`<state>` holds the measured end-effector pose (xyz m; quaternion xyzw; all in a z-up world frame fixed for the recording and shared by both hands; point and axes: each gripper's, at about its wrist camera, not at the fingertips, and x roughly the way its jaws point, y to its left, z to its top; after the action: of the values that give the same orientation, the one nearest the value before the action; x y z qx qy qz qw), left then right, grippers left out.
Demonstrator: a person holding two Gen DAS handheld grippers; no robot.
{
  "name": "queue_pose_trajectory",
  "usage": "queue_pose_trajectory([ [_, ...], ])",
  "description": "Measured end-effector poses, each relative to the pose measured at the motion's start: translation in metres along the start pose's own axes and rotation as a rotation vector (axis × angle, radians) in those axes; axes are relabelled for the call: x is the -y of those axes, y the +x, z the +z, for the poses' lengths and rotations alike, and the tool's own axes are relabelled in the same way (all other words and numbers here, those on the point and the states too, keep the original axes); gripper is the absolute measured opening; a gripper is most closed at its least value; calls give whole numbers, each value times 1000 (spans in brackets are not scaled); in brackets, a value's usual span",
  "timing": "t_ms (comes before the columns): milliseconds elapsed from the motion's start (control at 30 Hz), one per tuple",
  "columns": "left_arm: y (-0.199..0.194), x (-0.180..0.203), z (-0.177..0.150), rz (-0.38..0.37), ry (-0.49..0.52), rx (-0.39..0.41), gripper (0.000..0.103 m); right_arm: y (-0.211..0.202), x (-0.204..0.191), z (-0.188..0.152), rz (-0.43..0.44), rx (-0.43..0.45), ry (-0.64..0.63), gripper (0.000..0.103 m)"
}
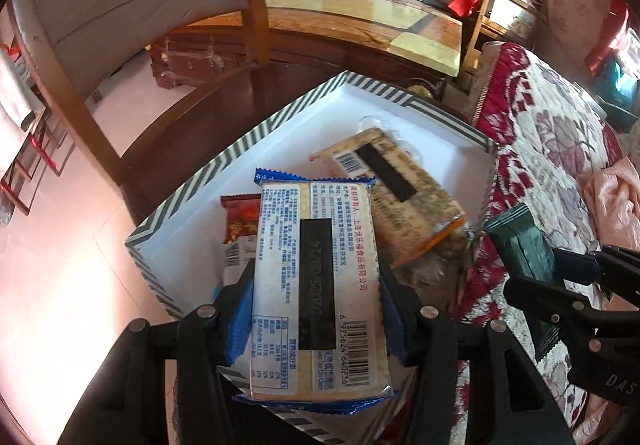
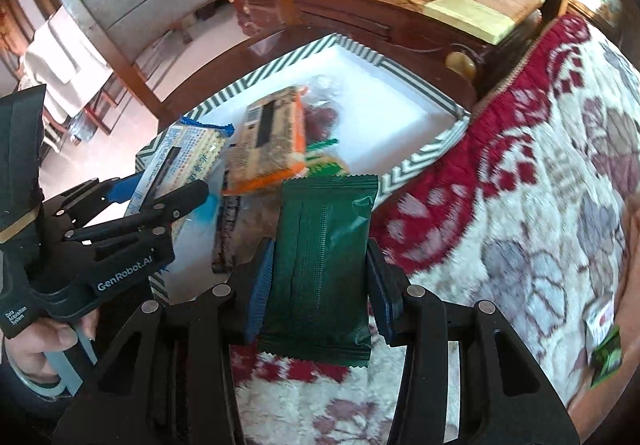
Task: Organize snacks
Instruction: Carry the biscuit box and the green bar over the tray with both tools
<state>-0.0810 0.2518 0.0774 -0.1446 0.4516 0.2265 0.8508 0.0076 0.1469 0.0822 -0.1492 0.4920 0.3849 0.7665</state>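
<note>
A: Why is the left tool (image 1: 316, 297) hanging over the box (image 1: 192, 185)?

B: It looks set to drop its load there. The blue pads (image 1: 240, 319) pinch a cracker pack (image 1: 316, 285) by its long edges, label side up, above the near corner of the striped box. Judging by the task, that is where the snacks are gathered.

A: What is in the box already?

B: An orange pack (image 1: 408, 201) lies tilted across the middle, a red packet (image 1: 240, 221) sits by the left wall, and in the right view a green-edged packet (image 2: 324, 161) peeks out under the orange one. The far half of the white floor is bare, so there is room.

A: And the right tool (image 2: 320, 277)?

B: It has closed narrowly on a green pouch (image 2: 324, 257), gripping the pouch's sides with the crimped ends free. It hangs over the flowered blanket (image 2: 540, 165), just beside the box's near rim, probably waiting its turn so the two tools do not collide.

A: Anything left outside?

B: A small green packet (image 2: 606, 357) lies on the blanket, well apart from the box.

A: Risk?

B: The pile leans, so a careless drop could slide off.
</note>
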Motion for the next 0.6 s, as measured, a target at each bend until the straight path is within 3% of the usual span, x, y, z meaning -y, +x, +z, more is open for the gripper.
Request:
queue_pose_trajectory([
  [600, 16, -29, 3, 23, -52, -31, 57, 65, -33, 51, 14, -70, -81, 42],
])
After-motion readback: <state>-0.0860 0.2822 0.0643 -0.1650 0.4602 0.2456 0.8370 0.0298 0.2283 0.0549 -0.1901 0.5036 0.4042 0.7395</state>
